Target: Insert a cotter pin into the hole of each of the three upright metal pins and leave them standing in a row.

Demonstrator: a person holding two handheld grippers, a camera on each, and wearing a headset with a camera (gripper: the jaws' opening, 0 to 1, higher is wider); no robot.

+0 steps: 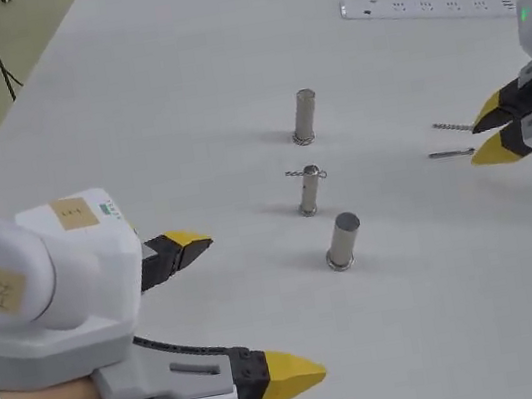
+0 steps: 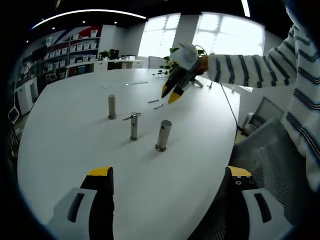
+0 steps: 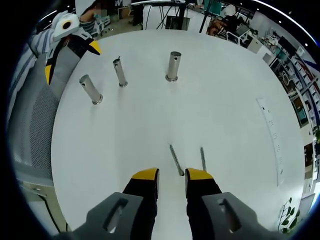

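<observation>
Three upright metal pins stand in a row on the white table: the far pin [image 1: 305, 117], the middle pin [image 1: 310, 190] with a cotter pin [image 1: 303, 172] through its top, and the near pin [image 1: 343, 241]. Two loose cotter pins [image 1: 452, 127] [image 1: 451, 154] lie flat to the right. My right gripper [image 1: 486, 131] is open just behind them; in the right gripper view the left cotter pin [image 3: 175, 160] ends between its tips [image 3: 172, 175] and the other cotter pin [image 3: 203, 159] lies by the right tip. My left gripper [image 1: 243, 309] hangs wide open, holding nothing, near the table's front left.
A white power strip [image 1: 428, 9] lies at the far right of the table. The table's left edge [image 1: 19, 107] runs beside a floor with cables and a dark stand. A striped sleeve [image 2: 260, 65] holds the right gripper [image 2: 172, 90]. Office chairs stand by the table's near side.
</observation>
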